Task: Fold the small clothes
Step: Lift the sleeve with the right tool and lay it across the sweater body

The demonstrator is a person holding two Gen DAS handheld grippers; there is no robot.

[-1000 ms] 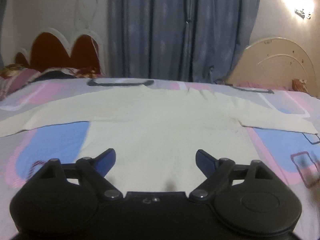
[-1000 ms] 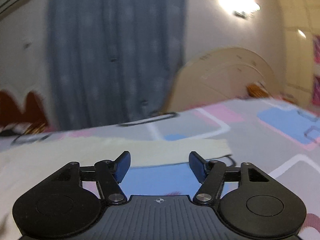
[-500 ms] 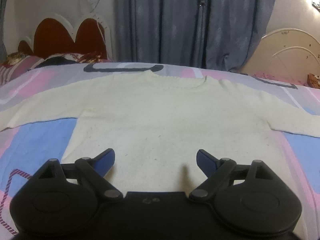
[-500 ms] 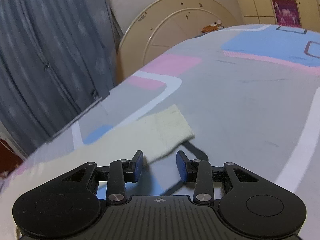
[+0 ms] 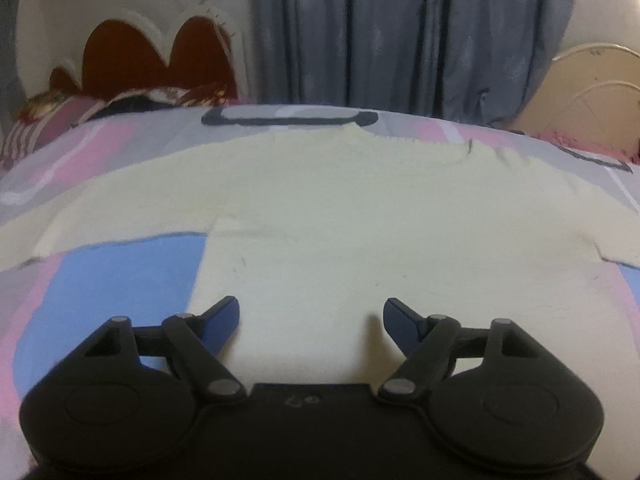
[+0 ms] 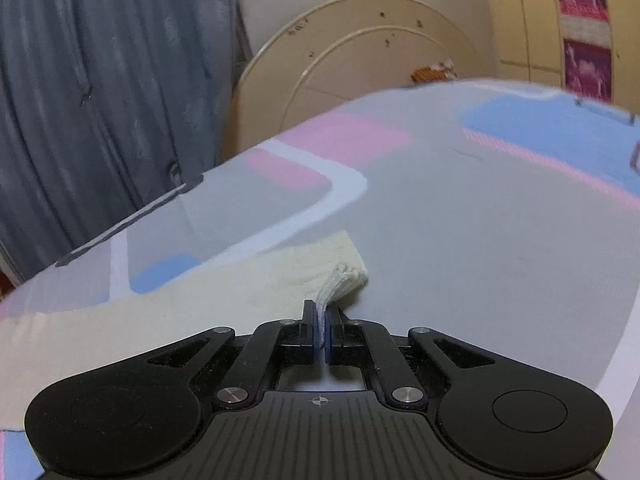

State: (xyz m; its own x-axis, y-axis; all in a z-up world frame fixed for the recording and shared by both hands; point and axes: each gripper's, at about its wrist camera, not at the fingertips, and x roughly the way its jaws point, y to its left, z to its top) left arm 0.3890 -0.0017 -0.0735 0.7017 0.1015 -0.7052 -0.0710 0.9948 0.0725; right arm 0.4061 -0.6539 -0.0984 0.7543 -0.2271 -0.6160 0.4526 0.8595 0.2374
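Pinching the ribbed cuff (image 6: 344,268) of the cream sweater (image 5: 352,216), the right gripper (image 6: 323,332) has its fingers clenched together just below the middle of the right wrist frame, with a small ridge of knit drawn up between the blue pads. The sleeve (image 6: 168,292) runs from there toward the lower left of that frame, lying flat on the bed (image 6: 480,220), whose cover is patterned in grey, pink and blue.

In the left wrist view the sweater is spread face-flat across the middle of the frame, neckline toward the curtain (image 5: 400,32) at the top, one sleeve trailing to the left edge and the other passing out at the right edge. The left gripper (image 5: 311,314) hovers over the lower body of the garment with its fingers spread wide and nothing between them.

The step in hand looks like the first sleeve fold. To do it well, the cuff should be lifted only enough to clear the bed, then carried across the chest in a smooth arc so that the sleeve creases at the shoulder seam and does not drag the body askew. The bite on the cuff looks shallow, so a quick pull could slip it free. The free gripper could press the torso down near the armpit to keep the fabric anchored.
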